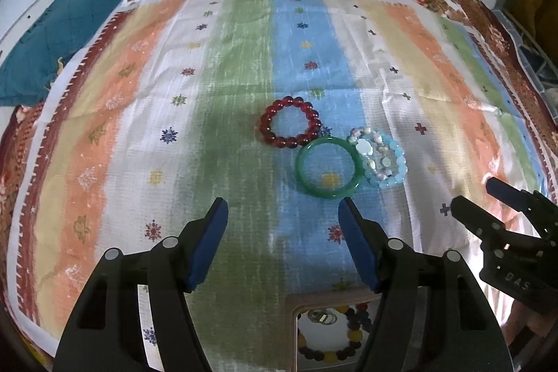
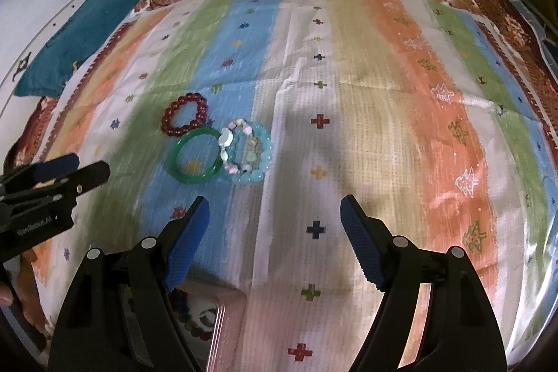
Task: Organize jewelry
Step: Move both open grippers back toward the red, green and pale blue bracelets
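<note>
1. Green glassy bangle (image 1: 327, 168) touches the red beaded bracelet (image 1: 290, 121) and pale blue beaded bracelet (image 1: 380, 161) on the striped cloth (image 1: 240, 114); I risk dragging neighbours.
2. Left hand-held gripper (image 1: 283, 215) and right hand-held gripper (image 2: 275, 215) both gape, empty, near the pink tray (image 2: 226, 323).

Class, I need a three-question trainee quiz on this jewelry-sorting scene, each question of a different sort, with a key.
1. True or false: the green bangle lies inside the box.
2. Multiple choice: what lies directly against the green bangle's right side? A) a necklace B) the pale blue bead bracelet C) a watch
3. Fill in: the left gripper and right gripper both have their jaws ____.

Key: 1 false, it lies on the striped cloth, beside the red bead bracelet. 2 B. 3 open, holding nothing.
</note>
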Motion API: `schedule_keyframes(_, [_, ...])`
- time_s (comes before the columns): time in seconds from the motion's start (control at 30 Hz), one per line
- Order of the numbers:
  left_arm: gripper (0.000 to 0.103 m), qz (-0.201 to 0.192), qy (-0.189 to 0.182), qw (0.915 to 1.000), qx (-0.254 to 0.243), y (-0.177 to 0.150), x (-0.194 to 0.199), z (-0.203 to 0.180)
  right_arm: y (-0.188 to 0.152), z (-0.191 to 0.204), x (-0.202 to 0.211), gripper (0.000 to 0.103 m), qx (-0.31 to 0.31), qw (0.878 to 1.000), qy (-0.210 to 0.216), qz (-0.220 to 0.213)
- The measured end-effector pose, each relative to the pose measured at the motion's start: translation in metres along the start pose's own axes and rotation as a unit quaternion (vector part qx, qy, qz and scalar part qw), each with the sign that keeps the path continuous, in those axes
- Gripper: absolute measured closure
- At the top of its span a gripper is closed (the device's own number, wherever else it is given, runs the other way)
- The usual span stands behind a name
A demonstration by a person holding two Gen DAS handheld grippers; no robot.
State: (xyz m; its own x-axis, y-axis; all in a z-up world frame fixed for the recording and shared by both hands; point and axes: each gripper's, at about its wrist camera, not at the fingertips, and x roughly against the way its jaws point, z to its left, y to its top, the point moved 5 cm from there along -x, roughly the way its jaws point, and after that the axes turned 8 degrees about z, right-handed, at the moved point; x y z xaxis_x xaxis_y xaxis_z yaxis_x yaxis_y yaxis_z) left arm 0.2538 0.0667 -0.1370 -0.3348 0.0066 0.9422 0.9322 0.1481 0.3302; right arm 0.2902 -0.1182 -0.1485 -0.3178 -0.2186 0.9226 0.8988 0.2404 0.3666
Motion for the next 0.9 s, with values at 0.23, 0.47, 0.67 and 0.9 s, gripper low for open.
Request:
schedule_keyframes(0.23, [0.037, 0.011, 0.012, 0.9998, -0.013, 0.006, -0.016, -0.004, 0.006, 0.008, -0.004, 0.026, 0.012, 1.0, 0.003, -0.003])
schedule_keyframes(0.47, [0.037, 0.023, 0.008, 0.9996, -0.013, 0.013, -0.029, -0.004, 0.013, 0.016, -0.01, 0.026, 0.023, 1.0, 0.017, -0.004])
schedule_keyframes(0.67, [0.037, 0.028, 0.013, 0.9995, 0.001, 0.02, -0.041, 0.007, 0.019, 0.025, -0.016, 0.026, 0.035, 0.999, 0.023, -0.005])
schedule_keyframes(0.9, [0.037, 0.037, 0.014, 0.9992, 0.003, 0.027, -0.052, 0.013, 0.025, 0.029, -0.027, 0.026, 0.039, 0.999, 0.024, 0.003])
